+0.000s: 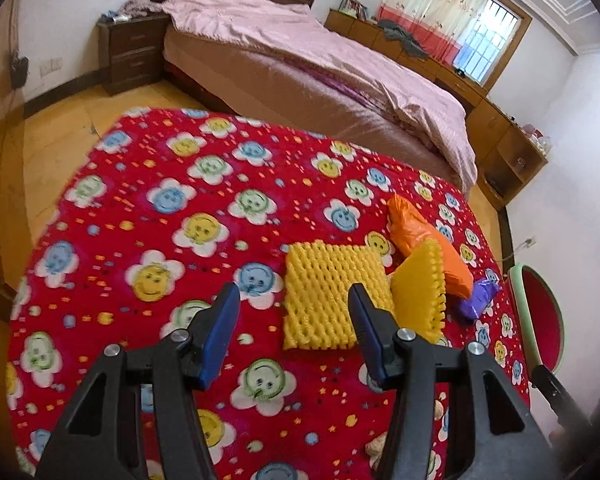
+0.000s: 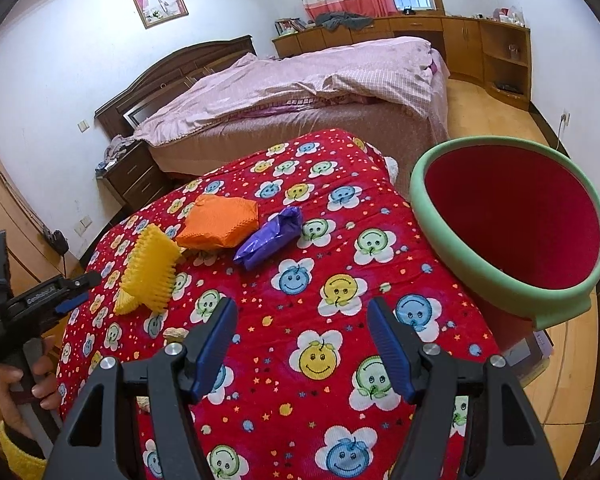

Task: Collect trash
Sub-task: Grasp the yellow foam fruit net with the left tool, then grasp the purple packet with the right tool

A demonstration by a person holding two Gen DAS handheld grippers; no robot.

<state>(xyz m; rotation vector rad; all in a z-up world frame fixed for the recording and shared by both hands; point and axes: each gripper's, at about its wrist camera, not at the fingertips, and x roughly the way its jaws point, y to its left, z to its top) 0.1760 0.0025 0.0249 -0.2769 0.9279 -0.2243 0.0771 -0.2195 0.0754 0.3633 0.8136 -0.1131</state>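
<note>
Red flower-print blanket (image 2: 300, 280) is spread over the surface, with a pink-covered bed (image 2: 300, 92) seen at twelve o'clock. Yellow foam netting (image 1: 332, 296), an orange bag (image 2: 220, 222) and a purple bag (image 2: 270, 236) are laid close together; a green-rimmed basket (image 2: 512, 296) is set at two o'clock. Left gripper (image 1: 294, 300) and right gripper (image 2: 302, 314) are held wide apart, nothing clasped.

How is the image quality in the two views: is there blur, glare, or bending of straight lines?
Left wrist view: strong fisheye bending, dark corners; the window is overexposed; the flowered blanket looks slightly smeared by motion; the yellow foam net stays readable. Right wrist view: same bending, sharper overall; even daylight, soft shadows; the green-rimmed basket is clear.
</note>
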